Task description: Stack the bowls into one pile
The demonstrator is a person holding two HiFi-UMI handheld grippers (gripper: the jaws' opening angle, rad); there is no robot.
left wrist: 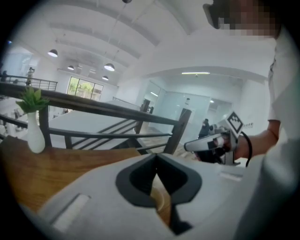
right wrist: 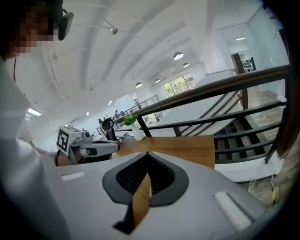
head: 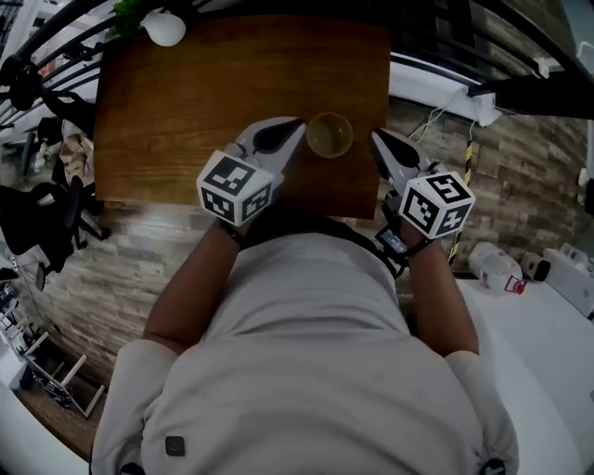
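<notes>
- Two grippers hover over the near edge of a brown wooden table [head: 186, 102], one in each of the person's hands, and both point away from the body and a little downward.
- The left gripper [head: 293, 126] has its fingers pressed together at the tips. In its own view the dark pads [left wrist: 140, 180] meet in a point with nothing between them, and only table wood shows through the slit below.
- The right gripper [head: 379, 140] is closed too. In its own view the pads [right wrist: 161, 180] touch at the tip, they hold nothing, and a strip of wood grain shows in the narrow gap beneath.
- The bowls [head: 329, 134] sit on the table near its near edge, between the two sets of tips and touching neither. From above they look like a single round amber shape, so I cannot tell how many are nested.
- Each gripper carries a marker cube, the left one [head: 234, 186] and the right one [head: 438, 202], close to the person's wrists.
- A white vase [head: 165, 28] with a green plant [head: 130, 11] stands at the far left corner of the table, well apart from the bowls.
- A dark railing [left wrist: 117, 110] runs just beyond the far side of the table.
- Each gripper view shows the other gripper off to the side and level with it.
- To the right, a plastic bottle [head: 492, 264] lies on a white surface.
</notes>
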